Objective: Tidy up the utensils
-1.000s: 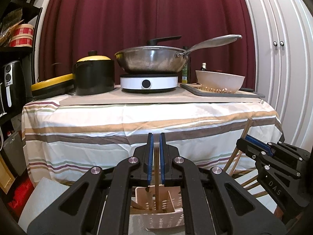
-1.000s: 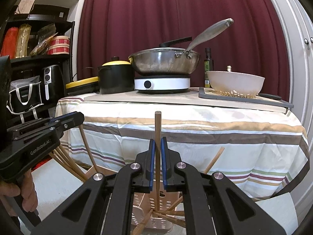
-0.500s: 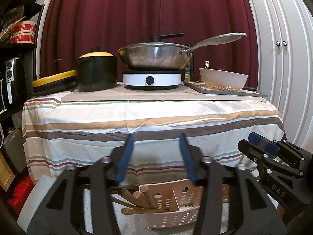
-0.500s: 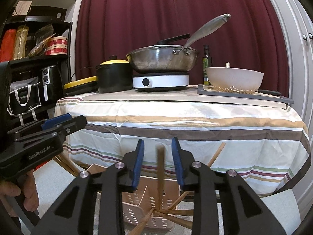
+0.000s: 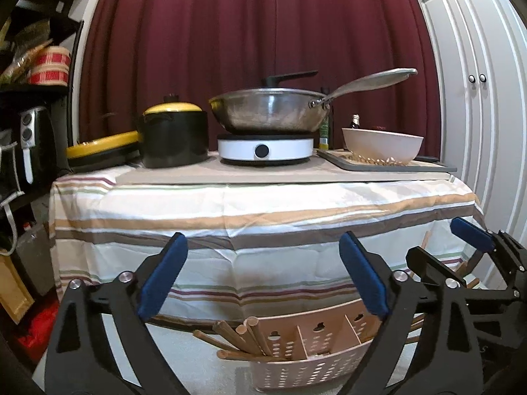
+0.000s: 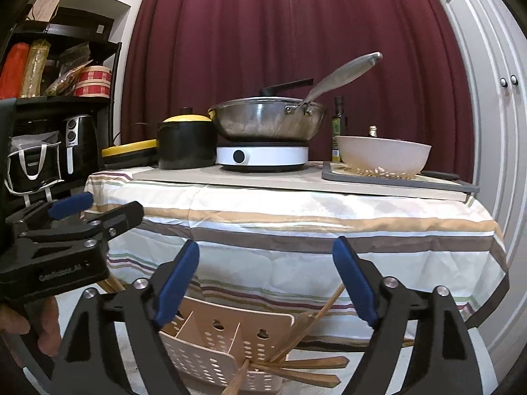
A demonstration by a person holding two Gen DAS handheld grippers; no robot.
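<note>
Chopsticks (image 5: 242,335) sit in the caddy (image 5: 316,358); our left gripper (image 5: 262,279) and right gripper (image 6: 265,283) gape empty, so next we fetch another.

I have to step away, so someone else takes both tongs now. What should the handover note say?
Left tongs: open, empty, above the utensil holder.
Right tongs: open, empty, above the same holder.
Done: wooden chopsticks lean in the left compartment; more sticks splay out on the right side.
Left: whether any loose utensils remain cannot be seen; check around the holder and straighten the splayed sticks.

"GenRobot.AI" — left gripper (image 6: 98,212) body
</note>
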